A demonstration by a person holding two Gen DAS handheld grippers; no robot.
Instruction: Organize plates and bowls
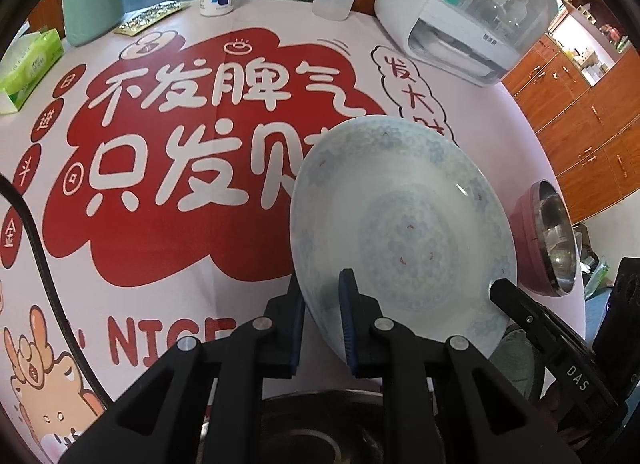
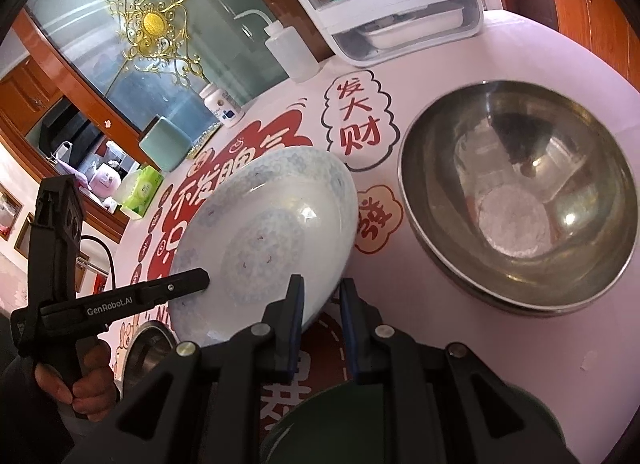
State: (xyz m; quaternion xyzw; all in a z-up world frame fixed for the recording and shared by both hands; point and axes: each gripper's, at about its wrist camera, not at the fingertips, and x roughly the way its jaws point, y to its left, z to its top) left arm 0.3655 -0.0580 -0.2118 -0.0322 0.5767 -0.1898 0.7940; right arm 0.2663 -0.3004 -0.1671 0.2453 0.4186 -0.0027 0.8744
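Both grippers are pinching the same blue-patterned plate by its rim: the left gripper and the right gripper on opposite edges, holding it tilted up off the pink tablecloth. The steel bowl sits just right of the plate, and the white dish cabinet is well behind the plate.

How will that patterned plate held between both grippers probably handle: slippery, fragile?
The plate looks like glazed ceramic with glossy highlights, so probably slippery. It is rigid and likely breakable if dropped. The left gripper and right gripper clamp only its rim, so it may pivot.
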